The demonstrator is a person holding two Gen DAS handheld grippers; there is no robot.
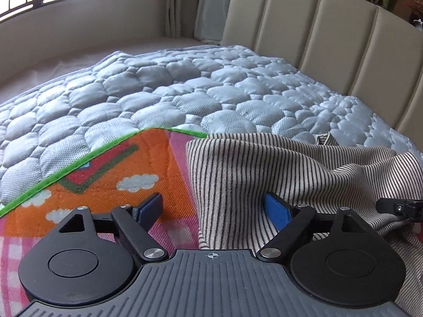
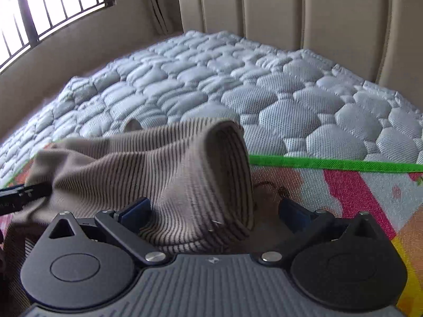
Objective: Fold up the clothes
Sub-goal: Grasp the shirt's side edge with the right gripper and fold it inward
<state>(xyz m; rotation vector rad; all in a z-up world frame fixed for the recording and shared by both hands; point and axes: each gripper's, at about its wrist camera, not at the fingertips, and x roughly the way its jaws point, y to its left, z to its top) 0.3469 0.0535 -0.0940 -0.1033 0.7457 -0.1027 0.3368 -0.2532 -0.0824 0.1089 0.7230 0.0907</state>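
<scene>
Both tongs, left gripper (image 1: 213,207) and right gripper (image 2: 214,208), are spread wide around the rumpled striped beige cloth (image 1: 277,169) near the colourful play mat's green edge (image 1: 79,163), with bare quilted grey-blue bedcover (image 1: 185,87) beyond.

No words, brands or numbers can be read. The left gripper's (image 1: 212,208) body bears only a crosshair mark (image 1: 213,255); the right gripper's (image 2: 214,211) body a small unreadable emblem (image 2: 212,260).

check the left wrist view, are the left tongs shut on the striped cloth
No, the left tongs stand open, with the striped cloth's edge lying between them.
</scene>
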